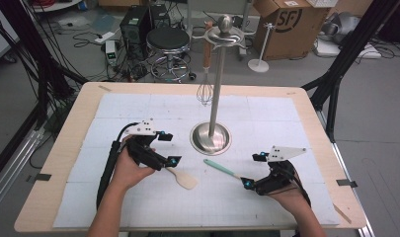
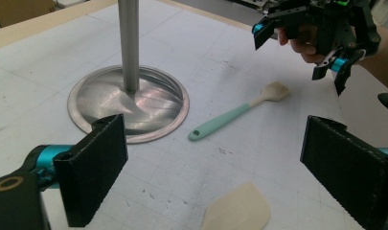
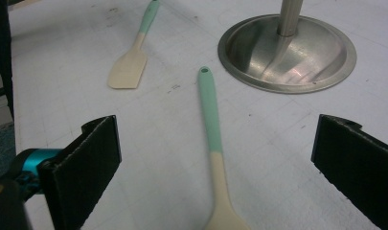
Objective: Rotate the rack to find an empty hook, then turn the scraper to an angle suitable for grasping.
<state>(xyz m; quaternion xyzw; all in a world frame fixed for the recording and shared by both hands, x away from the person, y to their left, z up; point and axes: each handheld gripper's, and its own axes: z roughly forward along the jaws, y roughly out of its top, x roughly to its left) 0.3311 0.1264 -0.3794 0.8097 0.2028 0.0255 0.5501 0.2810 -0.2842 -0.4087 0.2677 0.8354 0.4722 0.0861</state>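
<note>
Left gripper (image 1: 174,161) sits at about 8 o'clock on the table (image 1: 64,148) with its jaws spread wide, nothing clamped. The flat cream spatula (image 1: 184,178) lies on the mat (image 1: 266,113) right at its tips; in the left gripper view its blade (image 2: 237,211) pokes up between the two pads, not touched by either. Right gripper (image 1: 245,183) is over at 4 o'clock, jaws also wide and holding nothing. The mint-handled spoon (image 1: 221,169) lies flat just in front of it, and in the right gripper view it (image 3: 211,143) runs up between the jaws, clear of both. Further back, dead centre, stands the steel rack (image 1: 211,137) on its round base, with a whisk (image 1: 205,91) hanging from the top at 12 o'clock.
</note>
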